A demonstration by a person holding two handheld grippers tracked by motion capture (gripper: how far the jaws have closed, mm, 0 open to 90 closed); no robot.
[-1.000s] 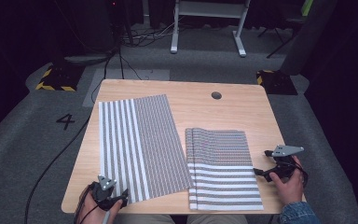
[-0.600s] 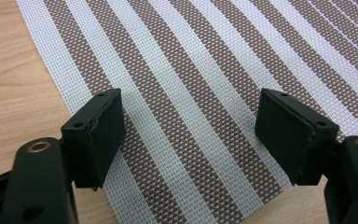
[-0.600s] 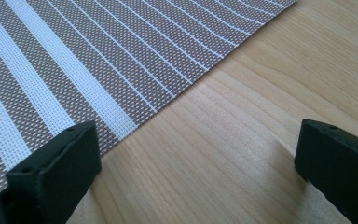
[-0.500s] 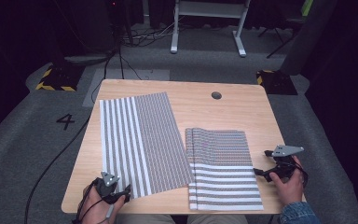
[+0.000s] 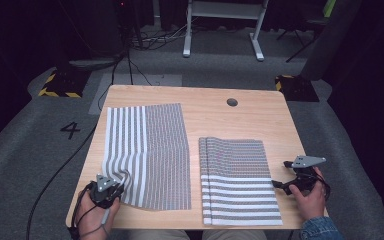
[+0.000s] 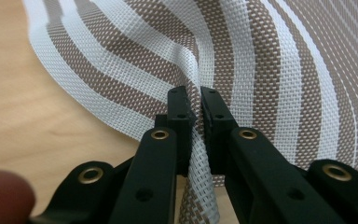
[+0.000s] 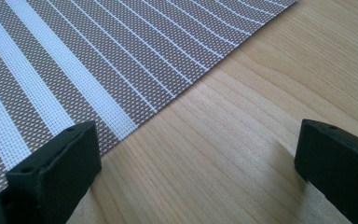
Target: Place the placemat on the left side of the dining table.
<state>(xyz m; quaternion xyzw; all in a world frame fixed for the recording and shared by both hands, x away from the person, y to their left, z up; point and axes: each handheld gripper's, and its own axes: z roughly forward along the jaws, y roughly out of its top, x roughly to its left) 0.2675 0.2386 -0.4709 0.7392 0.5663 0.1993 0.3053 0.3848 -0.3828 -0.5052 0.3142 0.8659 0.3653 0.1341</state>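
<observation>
Left hand-held gripper (image 6: 193, 100): jaws have just been closing and now pinch the near corner of the left striped placemat (image 5: 147, 150), the weave puckering up between the pads. Beyond its tips the mat lies flat on the table (image 5: 210, 120). Right hand-held gripper (image 7: 193, 163): jaws wide, nothing between them, resting on bare wood just beside the right edge of the stacked striped placemats (image 5: 240, 180). Beyond both, a round cable hole (image 5: 232, 102) near the table's far edge.
</observation>
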